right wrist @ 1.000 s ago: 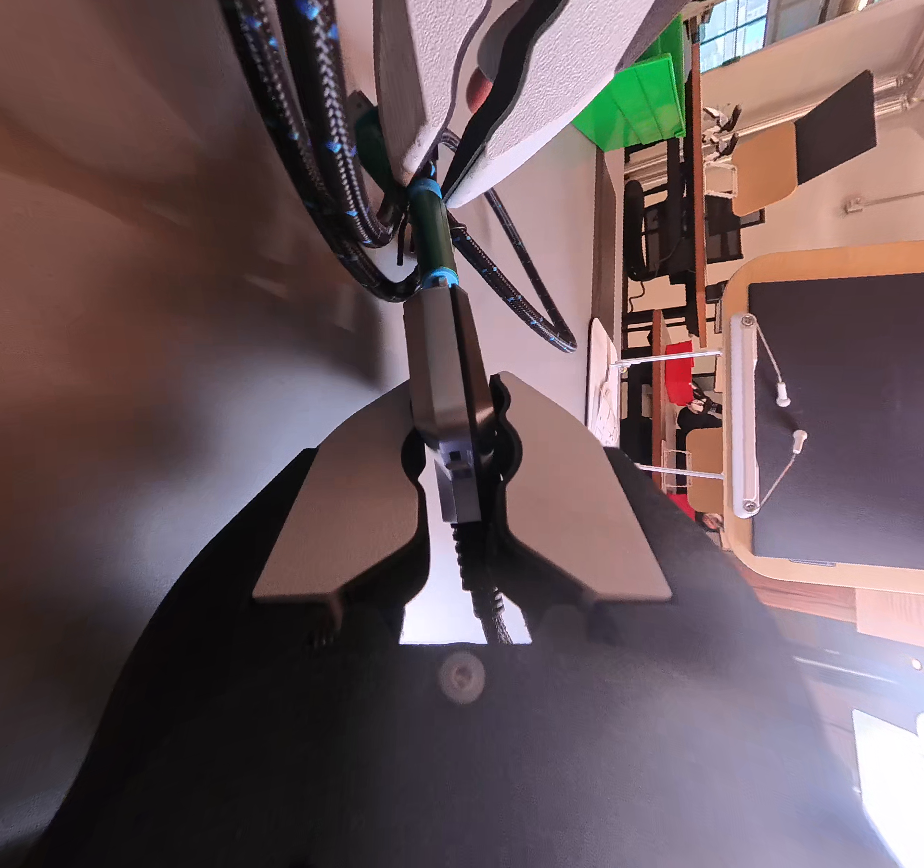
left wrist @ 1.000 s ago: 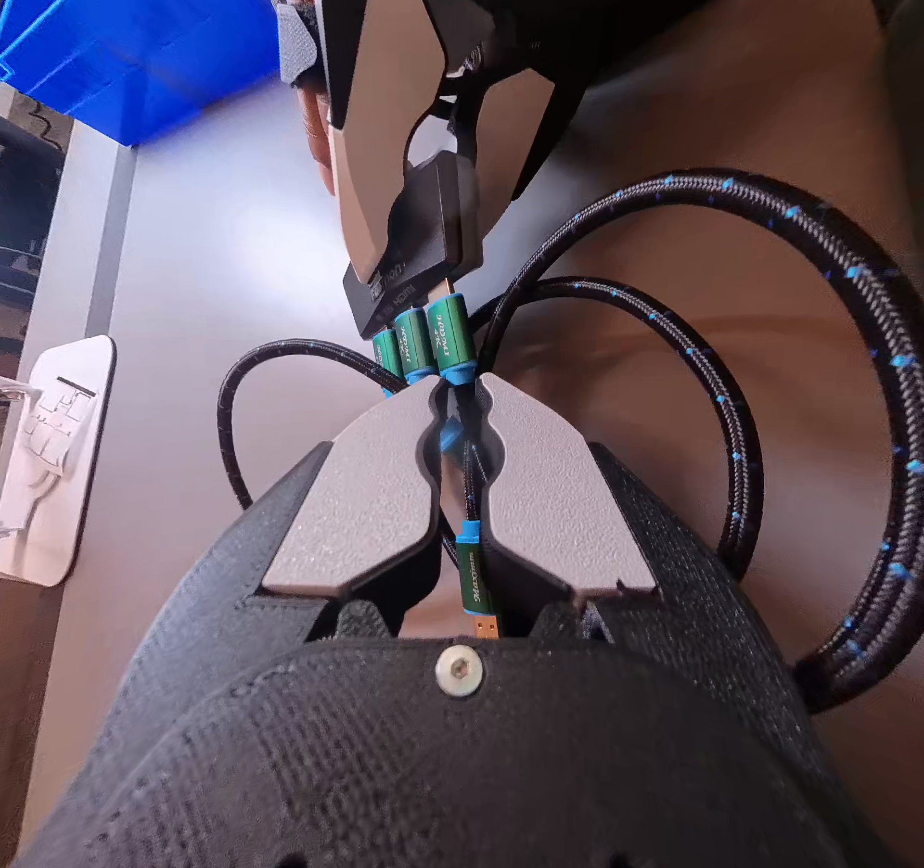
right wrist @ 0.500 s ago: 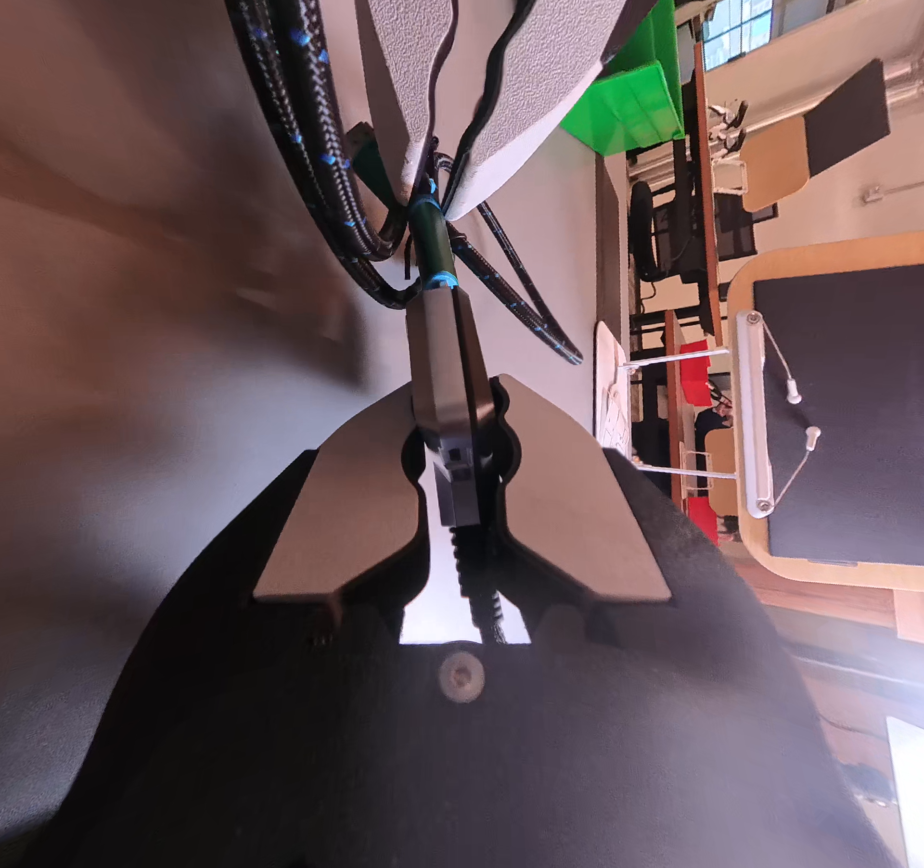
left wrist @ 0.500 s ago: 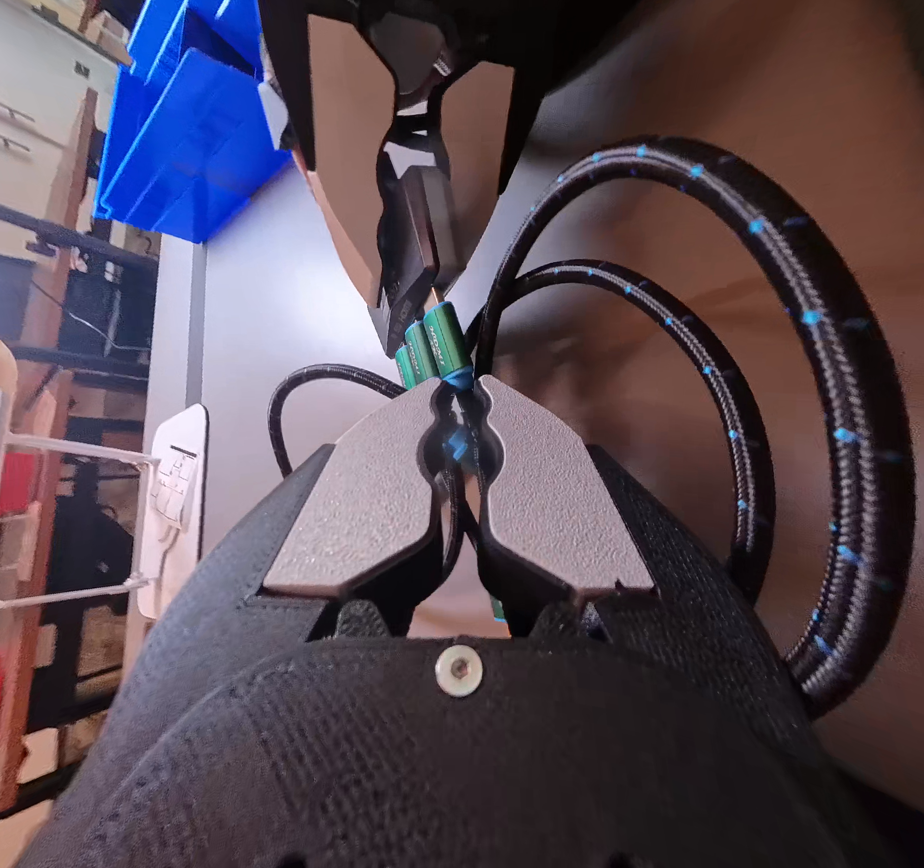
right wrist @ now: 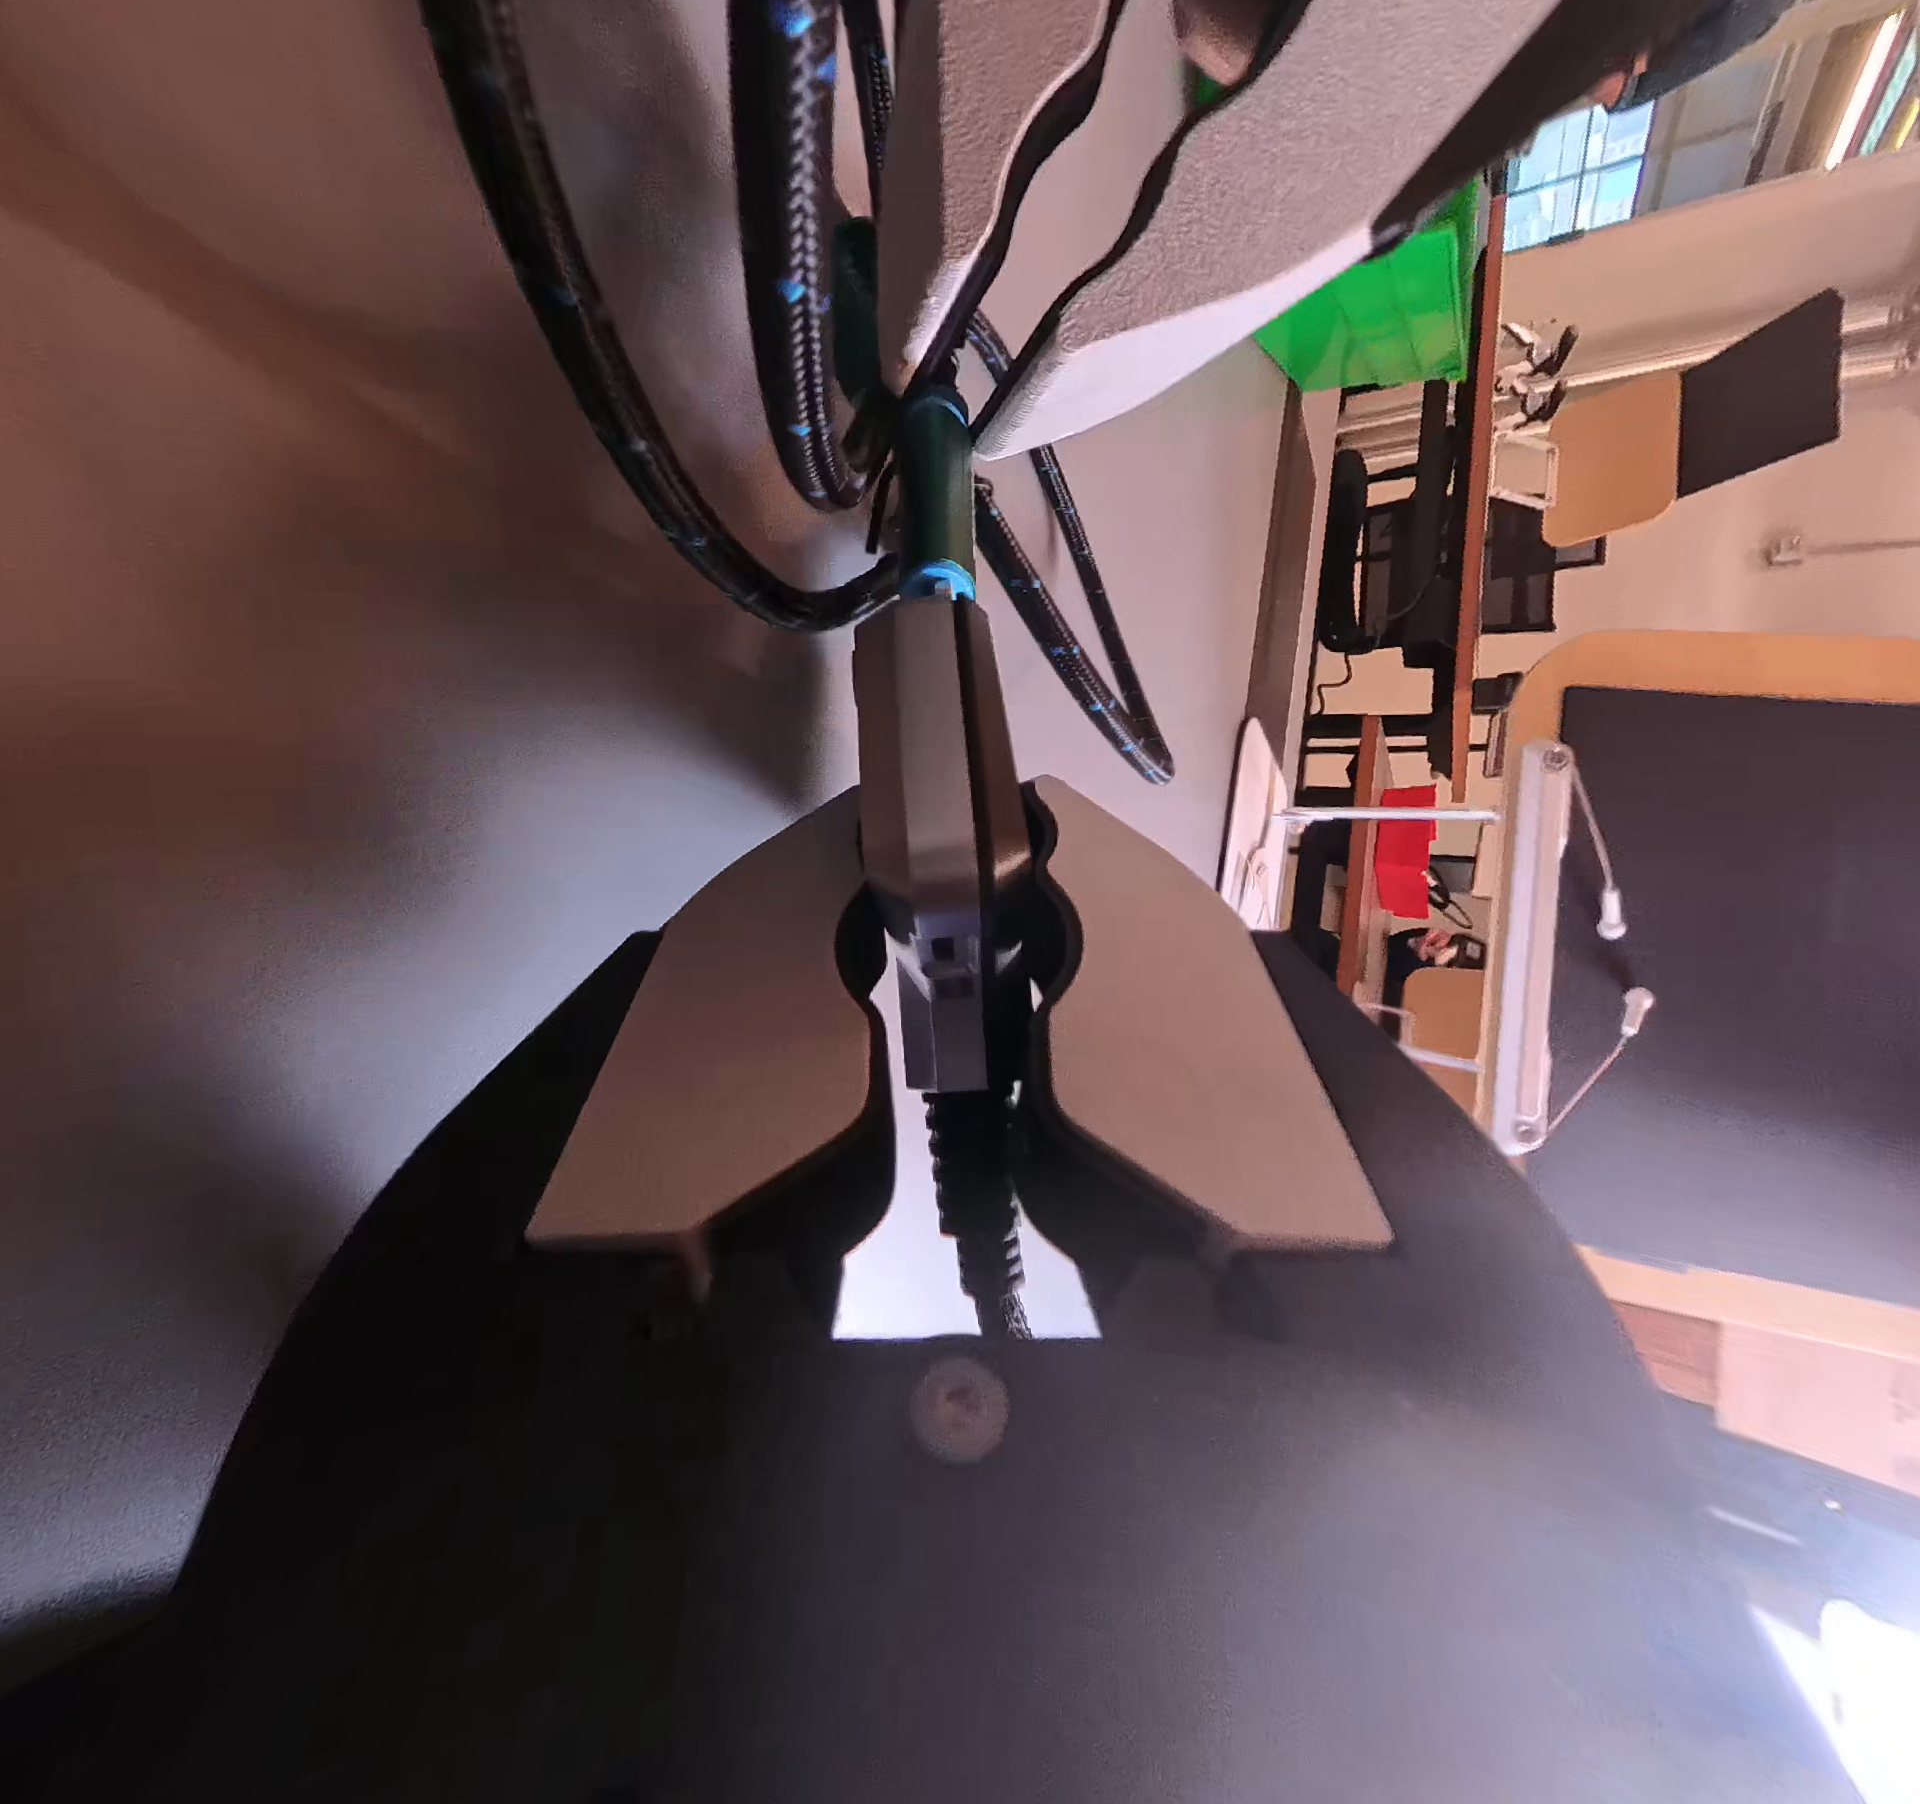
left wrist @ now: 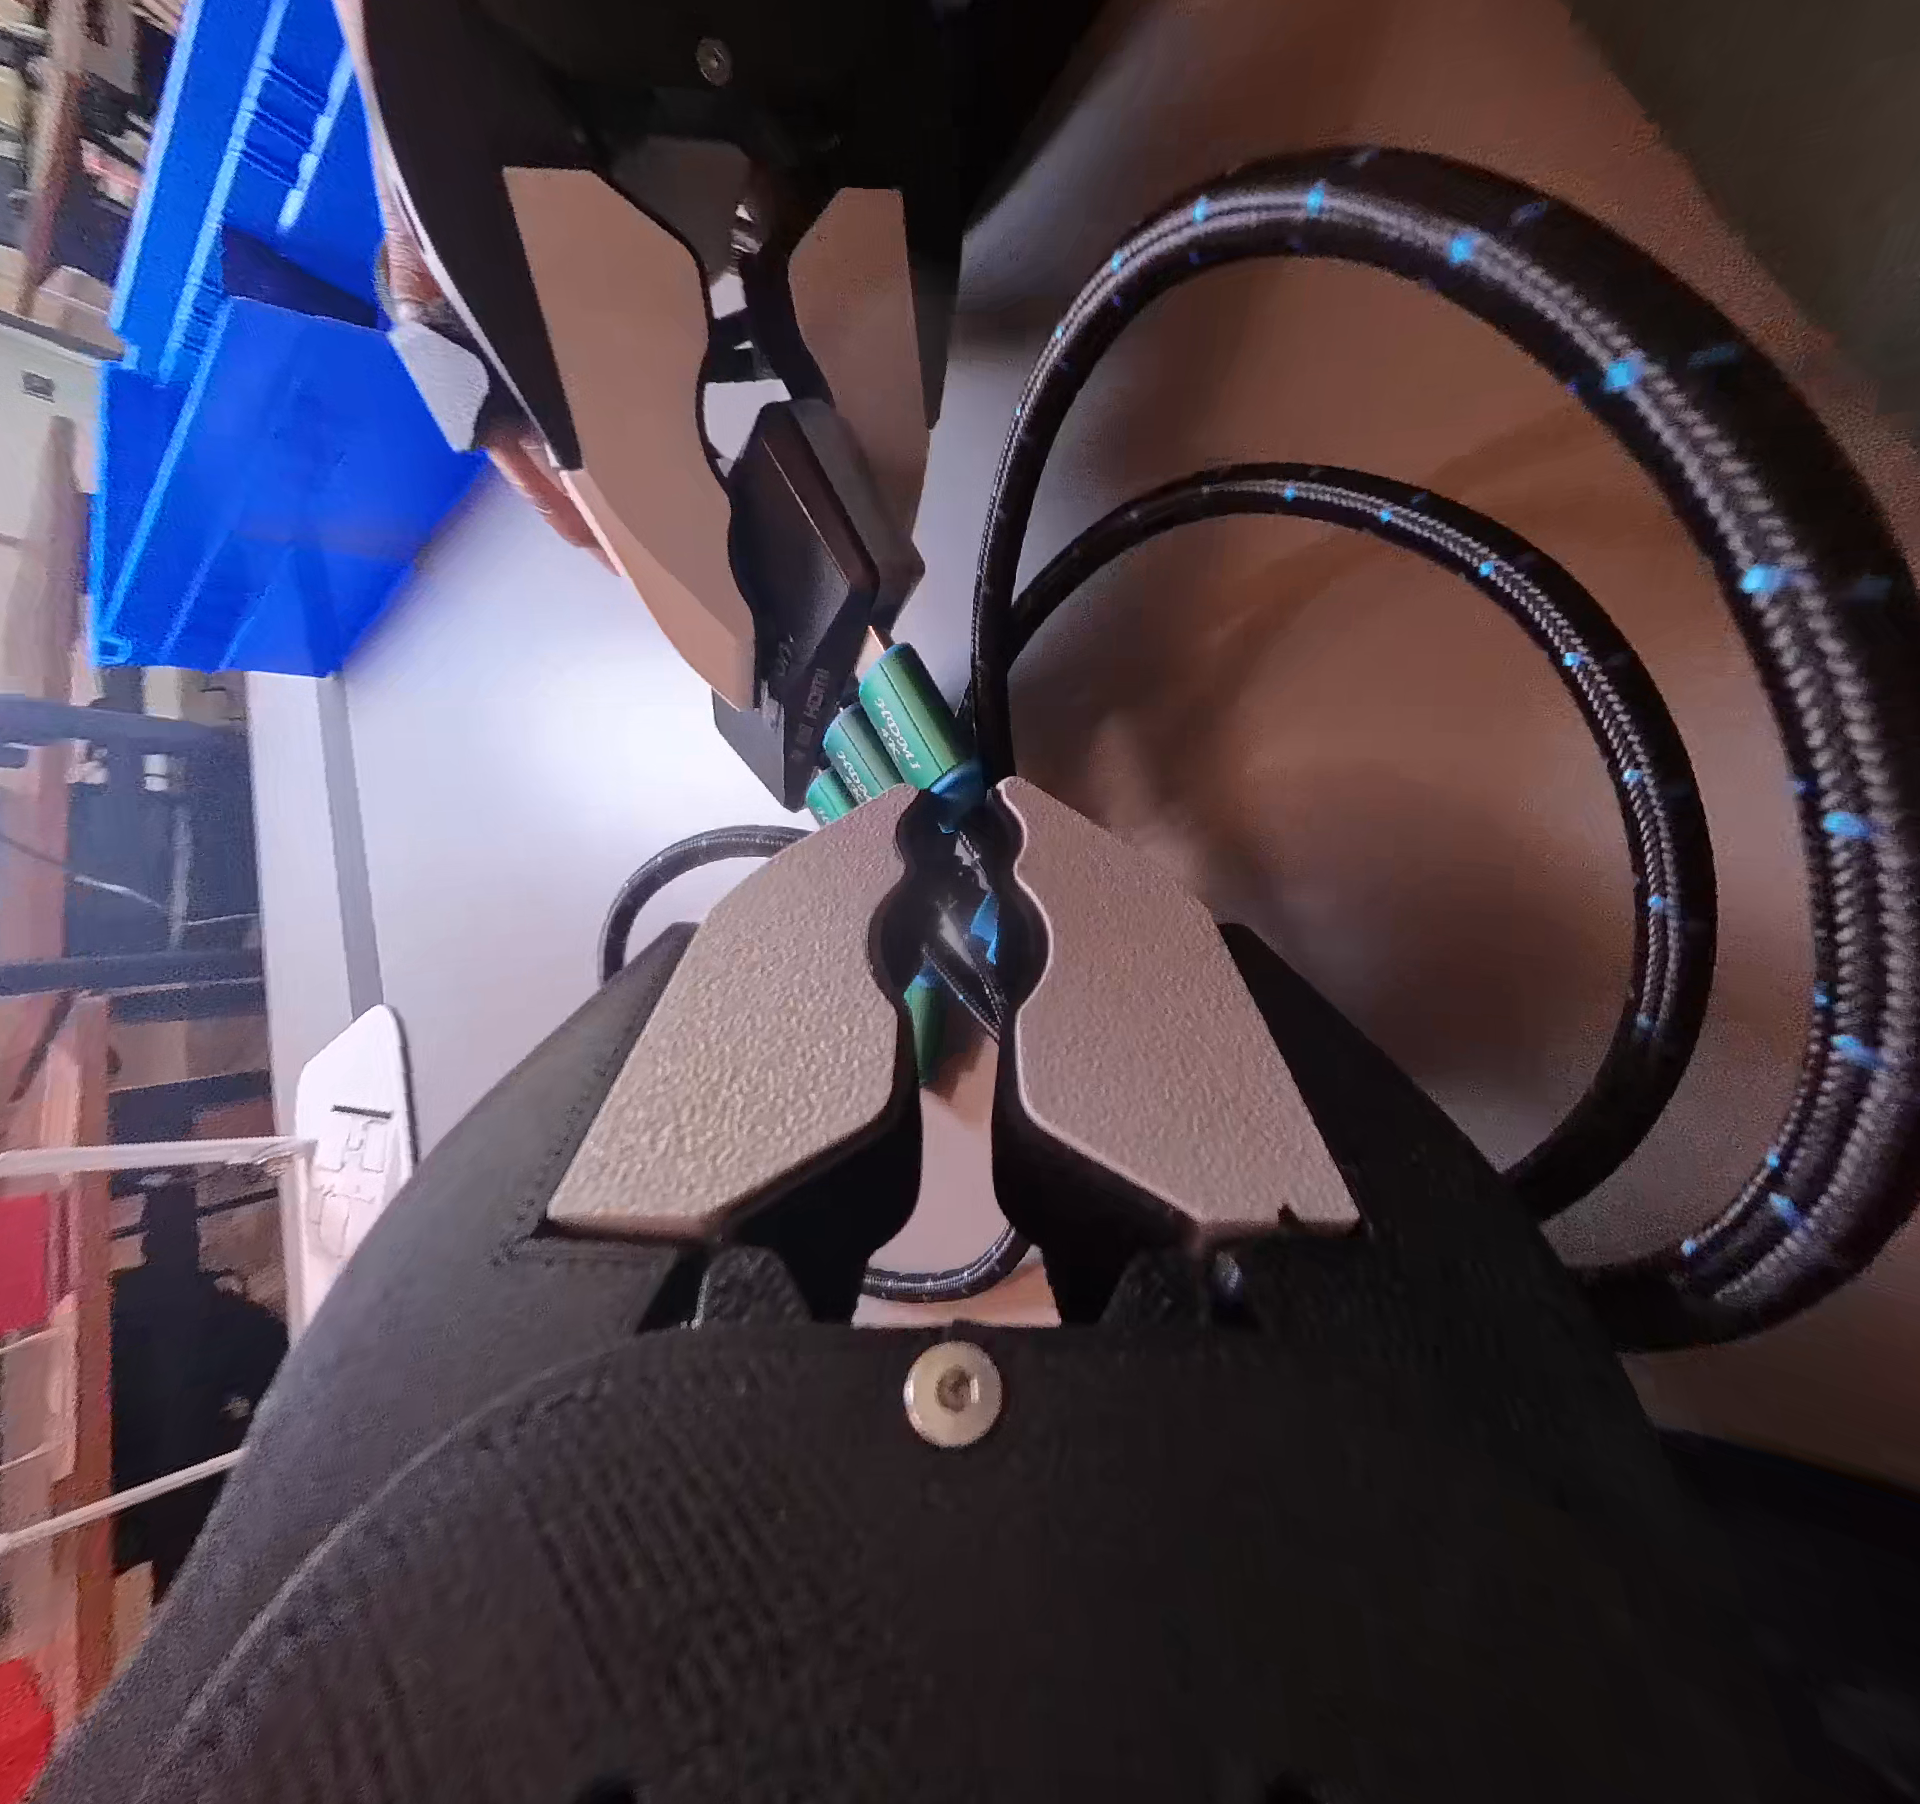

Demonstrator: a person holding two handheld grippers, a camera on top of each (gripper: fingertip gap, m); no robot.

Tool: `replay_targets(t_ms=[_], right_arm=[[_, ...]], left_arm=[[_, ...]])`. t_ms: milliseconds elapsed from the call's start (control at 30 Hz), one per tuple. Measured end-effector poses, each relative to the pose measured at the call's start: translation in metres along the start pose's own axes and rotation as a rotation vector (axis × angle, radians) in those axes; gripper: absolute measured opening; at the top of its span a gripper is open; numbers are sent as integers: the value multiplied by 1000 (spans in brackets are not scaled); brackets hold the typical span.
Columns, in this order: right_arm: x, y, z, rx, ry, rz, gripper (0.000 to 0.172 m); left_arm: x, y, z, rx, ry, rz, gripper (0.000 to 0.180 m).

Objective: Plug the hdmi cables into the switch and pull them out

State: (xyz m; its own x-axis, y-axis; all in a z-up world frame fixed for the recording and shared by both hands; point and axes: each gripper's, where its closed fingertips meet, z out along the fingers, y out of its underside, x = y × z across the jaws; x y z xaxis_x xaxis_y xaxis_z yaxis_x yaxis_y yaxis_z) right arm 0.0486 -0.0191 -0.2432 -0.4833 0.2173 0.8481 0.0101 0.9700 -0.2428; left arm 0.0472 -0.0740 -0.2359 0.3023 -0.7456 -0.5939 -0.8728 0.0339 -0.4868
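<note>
The left tool (left wrist: 958, 804) is closed on a bundle of thin black braided cables with blue flecks (left wrist: 961, 933), its grey textured fingers (left wrist: 790, 1006) pinching the strands just behind three small green metal plugs with blue collars (left wrist: 883, 736). Those plugs sit seated in the end of a flat dark grey metal adapter block (right wrist: 925, 757), which the right tool (right wrist: 951, 840) grips by its flat sides near the cable end, pads pressed against it; the block's own ribbed black lead (right wrist: 982, 1224) runs back between the fingers. Both tools face each other closely above the pale grey desk (left wrist: 499, 715), with the braided cable's large loops (left wrist: 1662, 611) hanging to one side. The block looks rigid, smooth and light, so it may twist or slip in the pads; holding it across the broad faces, as here, seems the firmest hold. The cables look limp and springy, and a pull on the braid would strain the joints, so the stiff green shells look like the better place to take them. Blue plastic bins (left wrist: 239, 466) stand at the far edge of the desk.
</note>
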Motion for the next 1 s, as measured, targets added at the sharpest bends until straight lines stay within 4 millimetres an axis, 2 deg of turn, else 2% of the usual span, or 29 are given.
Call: replay_targets(t_ms=[167,267,367,467,567,667,767,867,1000], right_arm=[[-1,-1,-1,-8,16,2,22],[-4,-5,-4,37,20,5,22],[-2,0,-2,5,40,-10,22],[0,-1,-4,18,50,10,22],[-1,5,0,-29,48,16,23],[4,7,0,-18,37,98,23],[7,14,4,-67,36,130,23],[9,13,3,-70,27,161,23],[10,12,3,-100,35,152,23]], left_arm=[[1,-4,-1,42,53,-56,8],[6,-11,-2,123,82,-100,8],[1,-5,3,112,60,-111,8],[-1,-9,1,168,70,-186,8],[-3,-3,6,176,67,-258,8],[-9,-2,5,229,40,-379,8],[-16,11,9,116,-35,-369,9],[-18,12,7,66,-98,-359,10],[-19,16,6,-48,-156,-261,9]])
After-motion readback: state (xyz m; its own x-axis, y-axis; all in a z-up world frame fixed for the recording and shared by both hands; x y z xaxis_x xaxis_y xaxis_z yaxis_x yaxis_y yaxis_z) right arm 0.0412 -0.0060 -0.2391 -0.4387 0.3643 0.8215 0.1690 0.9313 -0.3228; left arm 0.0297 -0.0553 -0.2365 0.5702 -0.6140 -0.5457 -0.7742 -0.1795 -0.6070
